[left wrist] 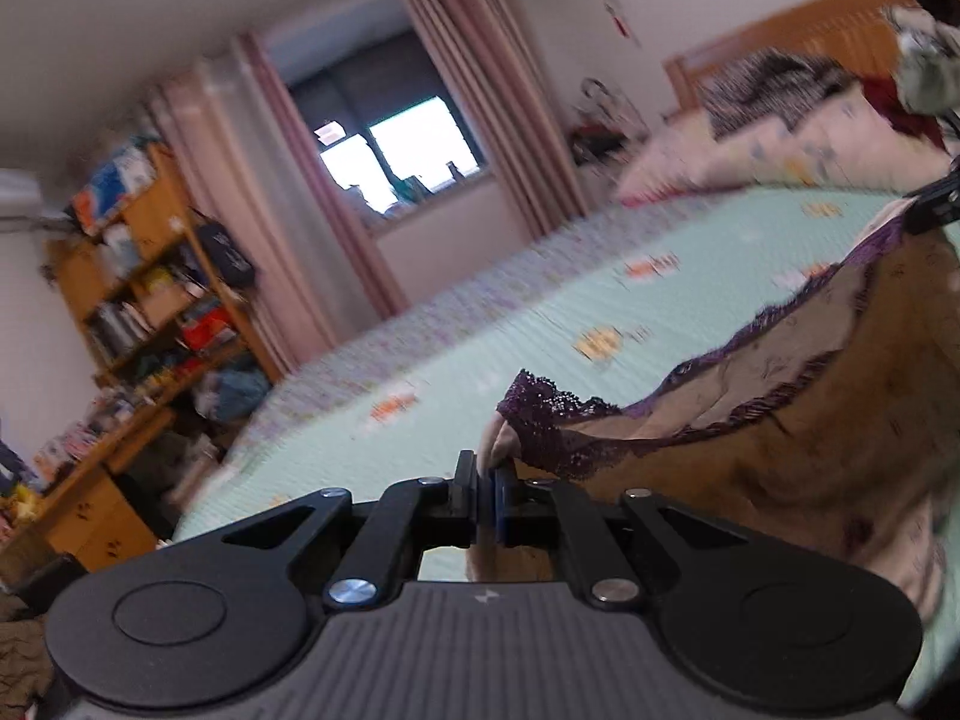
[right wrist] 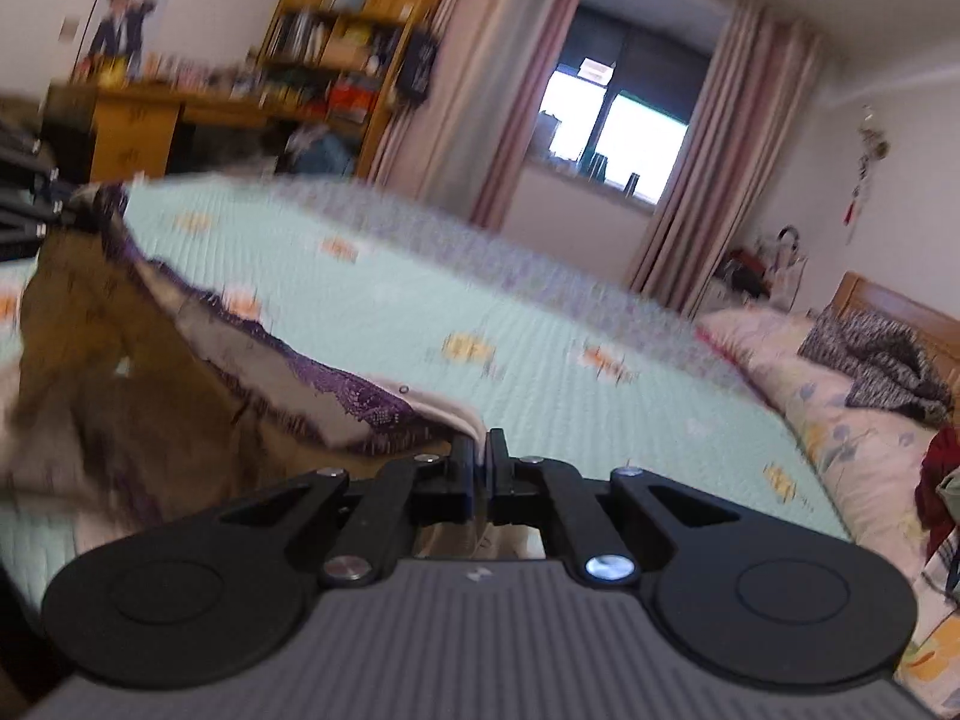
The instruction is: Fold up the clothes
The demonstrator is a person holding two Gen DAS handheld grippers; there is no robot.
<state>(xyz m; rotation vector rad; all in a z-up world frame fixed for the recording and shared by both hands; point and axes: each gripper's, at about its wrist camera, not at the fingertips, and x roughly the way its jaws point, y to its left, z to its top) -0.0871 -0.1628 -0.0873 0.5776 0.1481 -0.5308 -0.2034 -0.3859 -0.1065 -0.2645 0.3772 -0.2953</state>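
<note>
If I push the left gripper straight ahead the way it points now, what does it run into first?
The left gripper is shut on the lace-trimmed garment, which would travel with it. Beyond that, the line crosses the mint bedspread toward the window; it probably grazes the bed first, though blur hides depth.

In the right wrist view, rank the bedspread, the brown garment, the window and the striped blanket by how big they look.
1. Bedspread, by far the largest.
2. Brown garment, though it hangs near the camera, which inflates it.
3. Window.
4. Striped blanket, close to the window in apparent size, so that order is unsure.
</note>
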